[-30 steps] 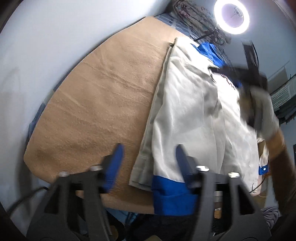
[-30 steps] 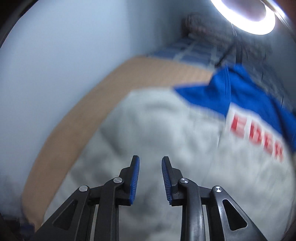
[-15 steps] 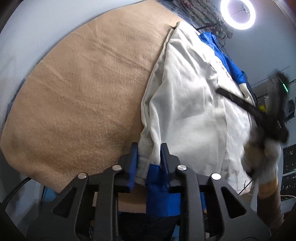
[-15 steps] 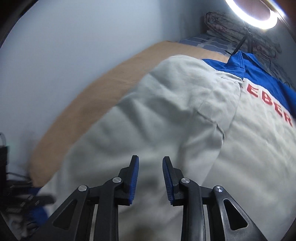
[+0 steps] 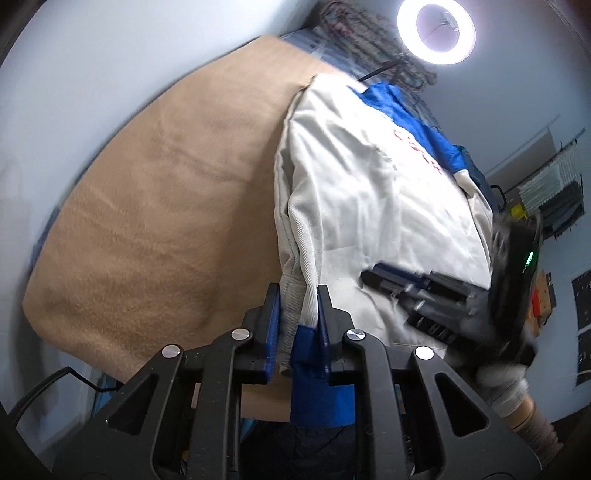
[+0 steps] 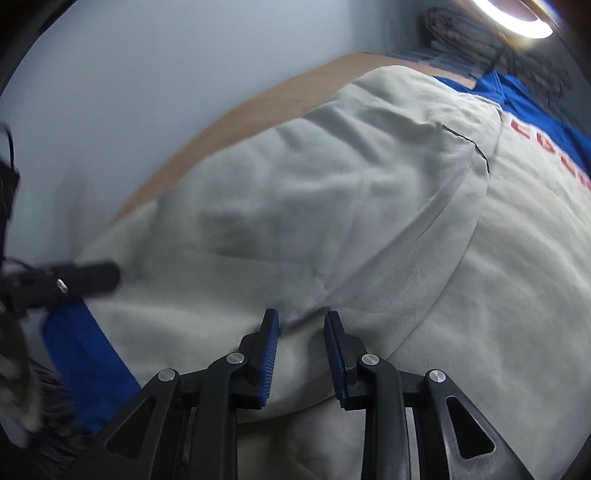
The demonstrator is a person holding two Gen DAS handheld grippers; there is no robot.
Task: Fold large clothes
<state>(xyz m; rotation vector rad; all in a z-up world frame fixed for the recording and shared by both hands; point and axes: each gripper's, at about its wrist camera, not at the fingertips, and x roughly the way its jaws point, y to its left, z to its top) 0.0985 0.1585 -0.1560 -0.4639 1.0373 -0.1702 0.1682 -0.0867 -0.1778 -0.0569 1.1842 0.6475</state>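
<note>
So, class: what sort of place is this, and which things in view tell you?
Probably a home room set up for recording: a ring light by the wall, a tan blanket covering the work surface, and a piled blanket behind.

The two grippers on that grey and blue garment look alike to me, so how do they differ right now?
The left gripper has its jaws closed on the garment, pinching the hem by the blue cuff. The right gripper has jaws apart, gripping nothing, though grey cloth lies between them. The left sits at the garment's edge beside the tan cloth; the right is over its middle. Both have black arms and blue pads.
</note>
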